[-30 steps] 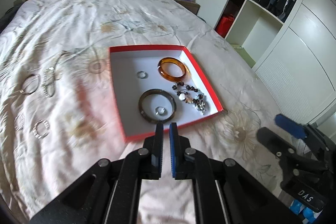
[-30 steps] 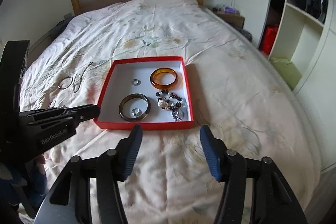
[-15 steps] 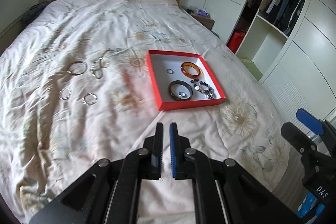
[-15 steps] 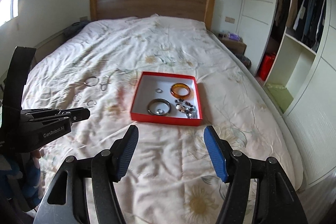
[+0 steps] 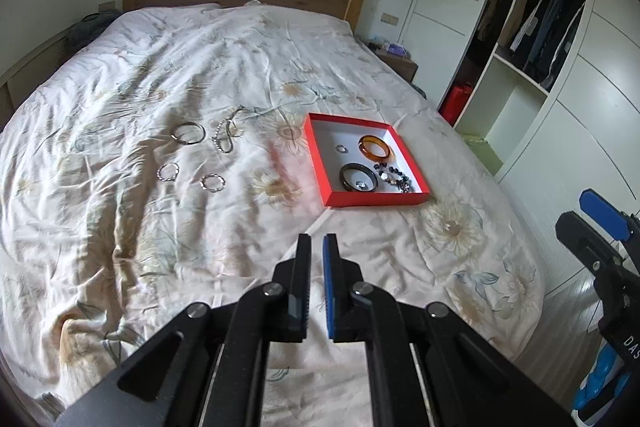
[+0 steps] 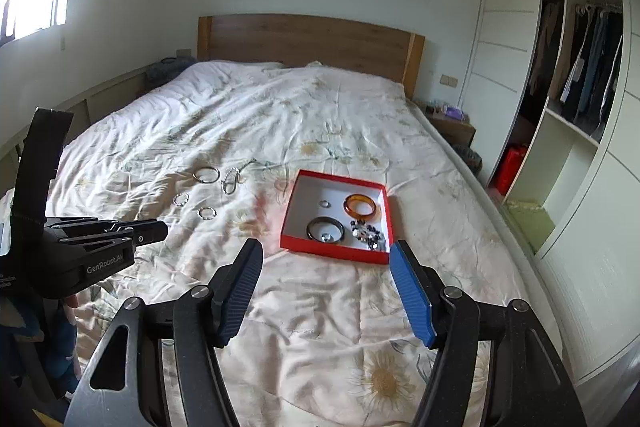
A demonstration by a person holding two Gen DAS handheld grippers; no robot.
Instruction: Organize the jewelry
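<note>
While both grippers are hanging back from the bed, we're targeting the loose rings (image 5: 188,133) at frame left. Left gripper (image 5: 316,247) is clenched on nothing, so we're opening it before descending; right gripper (image 6: 326,259) is released, away from the red box (image 5: 374,198).

I count one red box (image 5: 374,200) holding two bangles, two small rings and one beaded bracelet (image 5: 394,177). On the bedspread (image 5: 200,75) lie three sparkly bracelets, one plain hoop (image 5: 188,133) and a chain (image 5: 226,135).

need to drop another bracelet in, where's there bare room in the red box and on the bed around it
Inside the shallow red cardboard box, the far-left white floor is bare, bordered by the small silver ring and the dark round bangle. The right side is crowded: amber bangle and beaded bracelet. On the floral quilt, the strip between box and loose silver rings is free.
</note>
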